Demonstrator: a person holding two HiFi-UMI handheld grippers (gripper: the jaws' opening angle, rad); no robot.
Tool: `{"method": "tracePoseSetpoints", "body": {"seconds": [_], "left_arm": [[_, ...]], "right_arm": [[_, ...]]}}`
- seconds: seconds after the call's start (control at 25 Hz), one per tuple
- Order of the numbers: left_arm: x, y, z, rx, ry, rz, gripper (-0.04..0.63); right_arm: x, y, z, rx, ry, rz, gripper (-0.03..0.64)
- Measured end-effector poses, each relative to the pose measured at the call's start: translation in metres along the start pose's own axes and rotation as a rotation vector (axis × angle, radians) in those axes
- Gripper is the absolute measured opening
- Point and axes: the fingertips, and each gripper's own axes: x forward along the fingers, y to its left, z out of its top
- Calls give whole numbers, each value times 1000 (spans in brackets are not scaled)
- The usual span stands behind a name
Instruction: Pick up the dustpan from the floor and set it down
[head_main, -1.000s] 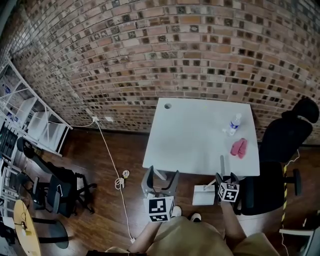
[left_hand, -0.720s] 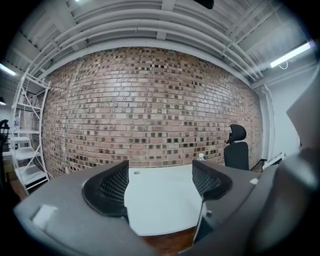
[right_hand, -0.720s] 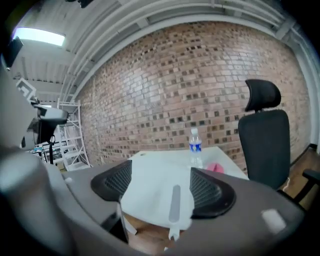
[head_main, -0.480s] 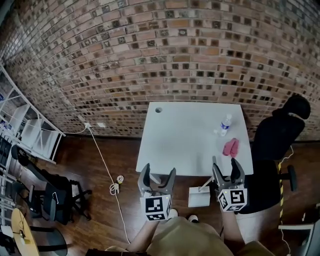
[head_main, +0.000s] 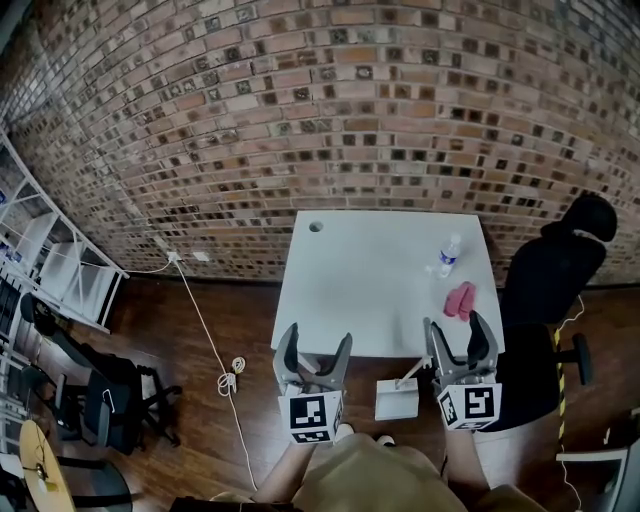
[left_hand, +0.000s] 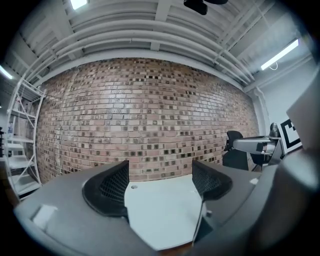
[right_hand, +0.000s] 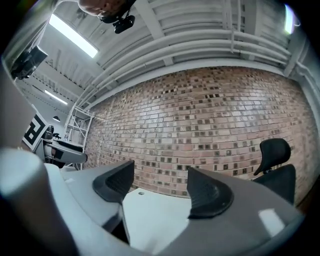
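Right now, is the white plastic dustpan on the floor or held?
On the floor: white plastic dustpan lies on dark wooden floor, nothing gripping it.

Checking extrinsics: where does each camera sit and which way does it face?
Head view: on the head, steeply down at the table, dustpan, floor; shows left tongs, right tongs, legs.
Left gripper view: on left tongs, level toward the brick wall; own open jaws.
Right gripper view: on right tongs, same wall; own jaws closing, empty.
All share table, wall.
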Motion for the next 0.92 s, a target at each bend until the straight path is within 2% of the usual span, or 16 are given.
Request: {"method": "tracePoseSetpoints", "body": {"seconds": [0.92], "left_arm": [[3, 1, -13, -32, 21, -35, 371]], "right_arm": [[-2, 15, -7, -13, 34, 9, 316]]}}
